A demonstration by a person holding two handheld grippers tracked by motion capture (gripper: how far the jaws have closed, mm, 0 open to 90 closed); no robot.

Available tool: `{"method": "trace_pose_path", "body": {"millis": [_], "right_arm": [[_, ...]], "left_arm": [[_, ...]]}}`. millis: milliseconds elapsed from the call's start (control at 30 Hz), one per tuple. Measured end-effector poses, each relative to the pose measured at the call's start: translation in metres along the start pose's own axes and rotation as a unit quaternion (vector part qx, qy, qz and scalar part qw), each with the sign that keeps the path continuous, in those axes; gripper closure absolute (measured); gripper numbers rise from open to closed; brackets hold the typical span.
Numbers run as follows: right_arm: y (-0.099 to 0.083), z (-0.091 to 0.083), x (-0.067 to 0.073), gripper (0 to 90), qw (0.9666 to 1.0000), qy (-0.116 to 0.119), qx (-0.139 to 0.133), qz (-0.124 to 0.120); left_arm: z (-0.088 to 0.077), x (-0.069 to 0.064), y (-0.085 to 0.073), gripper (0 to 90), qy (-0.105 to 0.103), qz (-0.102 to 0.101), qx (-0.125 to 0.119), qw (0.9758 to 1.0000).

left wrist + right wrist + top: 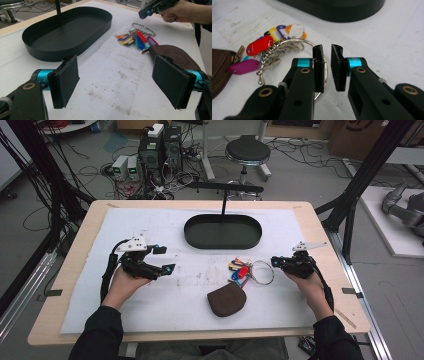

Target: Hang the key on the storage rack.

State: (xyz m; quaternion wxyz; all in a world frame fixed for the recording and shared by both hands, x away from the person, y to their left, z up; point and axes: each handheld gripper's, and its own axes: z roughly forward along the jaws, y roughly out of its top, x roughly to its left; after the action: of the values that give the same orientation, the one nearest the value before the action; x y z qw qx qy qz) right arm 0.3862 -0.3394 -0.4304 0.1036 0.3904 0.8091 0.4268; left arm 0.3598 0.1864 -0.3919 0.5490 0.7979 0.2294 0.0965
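A metal key ring [262, 272] with several coloured tags [240, 269] lies on the white cloth, right of centre. A brown zip pouch [227, 299] lies just in front of it. My right gripper [274, 261] hovers at the ring's right side. In the right gripper view its jaws [327, 53] stand a narrow gap apart with bare cloth between them. The ring [294, 41] passes under the left jaw, the tags [259, 45] and pouch [220, 65] to its left. My left gripper [166, 259] is held wide open over the cloth at left, empty [117, 82], facing the tags [136, 37] and pouch [172, 53].
A black oval tray [190, 232] sits at the back centre of the cloth with a thin black post rising behind it. In the left gripper view the tray [75, 50] is ahead left. Beyond the table stand a stool [247, 151] and computer boxes with cables.
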Motion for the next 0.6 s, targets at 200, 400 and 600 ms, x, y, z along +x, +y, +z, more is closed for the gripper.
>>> {"method": "trace_pose_path", "body": {"millis": [200,400,600], "right_arm": [[-0.003,0.011,-0.002,75.9,0.9995,0.014,0.029,0.004],[-0.004,0.021,-0.001,74.5,0.9985,0.005,0.054,-0.01],[-0.004,0.022,-0.001,82.3,0.9983,-0.003,0.057,-0.013]], "left_arm": [[0.0,0.0,-0.001,21.3,-0.003,-0.003,0.001,1.0],[0.0,-0.001,-0.001,21.3,-0.004,-0.002,0.002,1.0],[0.001,-0.001,-0.001,21.3,-0.003,-0.004,0.003,1.0]]}}
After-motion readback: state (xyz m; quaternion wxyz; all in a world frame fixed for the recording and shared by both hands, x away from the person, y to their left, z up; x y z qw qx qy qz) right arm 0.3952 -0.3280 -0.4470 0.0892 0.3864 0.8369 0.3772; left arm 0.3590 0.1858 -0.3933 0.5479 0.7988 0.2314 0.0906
